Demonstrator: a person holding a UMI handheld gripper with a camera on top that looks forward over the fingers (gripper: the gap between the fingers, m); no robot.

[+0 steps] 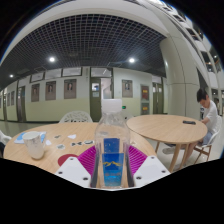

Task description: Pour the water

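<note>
My gripper [111, 165] is shut on a clear plastic water bottle [111, 150] with a blue label. The bottle stands upright between my two fingers, and the magenta pads [88, 160] press on both its sides. It is held above the near edge of a round wooden table [60, 140]. A white cup [36, 146] stands on that table to the left, beyond my fingers. A flat red object [69, 158] lies on the table just left of my left finger.
A second round wooden table [170, 126] stands to the right, with a person [208, 112] seated at its far side. Chairs [74, 118] stand behind the near table. A corridor with doors and framed pictures runs along the back wall.
</note>
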